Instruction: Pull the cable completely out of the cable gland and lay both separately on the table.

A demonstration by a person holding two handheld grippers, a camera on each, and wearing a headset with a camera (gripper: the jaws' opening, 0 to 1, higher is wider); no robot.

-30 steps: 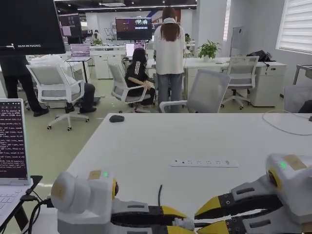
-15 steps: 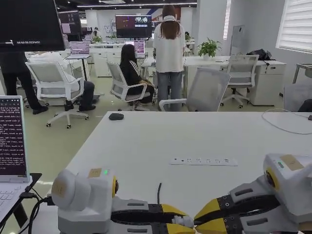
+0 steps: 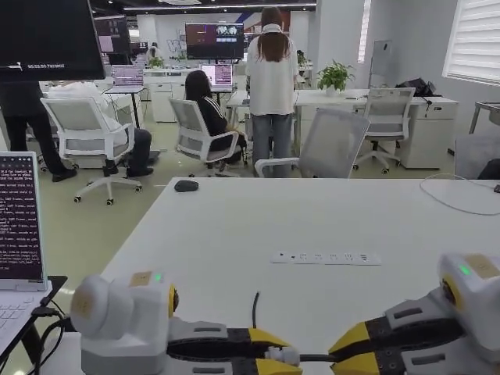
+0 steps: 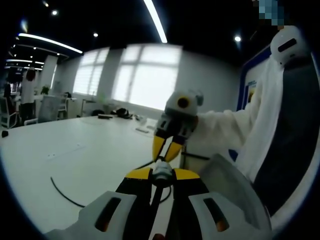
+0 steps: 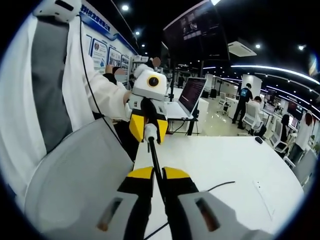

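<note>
Over the table's (image 3: 312, 219) near edge, left tool (image 3: 275, 353) gripping cable gland (image 3: 283, 356) and right tool (image 3: 337, 358) gripping cable (image 3: 312, 358) have parted; extraction progressing.

Bright even light, fisheye-warped edges.
</note>
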